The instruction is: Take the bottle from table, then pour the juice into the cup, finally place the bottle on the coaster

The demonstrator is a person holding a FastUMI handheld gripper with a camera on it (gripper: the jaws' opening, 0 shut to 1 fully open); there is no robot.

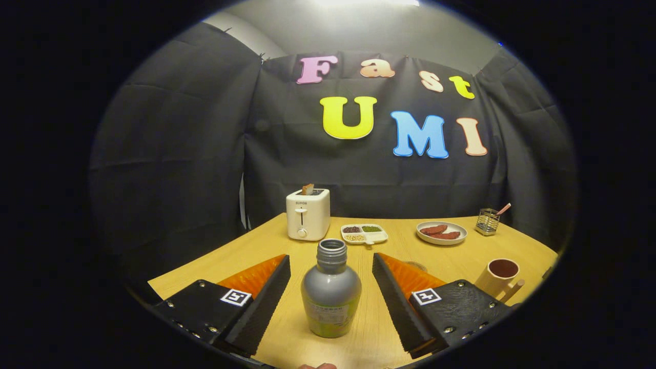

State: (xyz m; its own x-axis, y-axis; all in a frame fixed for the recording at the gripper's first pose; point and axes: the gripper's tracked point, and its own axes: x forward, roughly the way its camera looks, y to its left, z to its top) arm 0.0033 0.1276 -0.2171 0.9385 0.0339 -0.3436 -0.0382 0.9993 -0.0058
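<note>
So the gripper [331,302] is spread wide right now, both fingers [261,302] well clear of anything, holding nothing. The bottle [331,293] stands upright on the wooden desk [220,256] right between the 2 fingers, with a gap on each side, so no contact. Cap's off, the neck is open, body is grey with a yellowish-green bottom half and a label I can't read. From the bottle, the cup [498,277] is out around 3 o'clock, pinkish with a dark inside, just beyond the right finger, with what looks like a handle poking down toward the desk edge. There's a faint round thing at about 1 o'clock, just past the right finger's tip, maybe the coaster [416,266] but mostly hidden. Further back: a white toaster [307,214] with a slice sticking out at 11 o'clock, a divided dish [364,233] of grains at 12, a plate [442,232] with sausages at 1, and a little wire holder [487,221] near 2.
</note>
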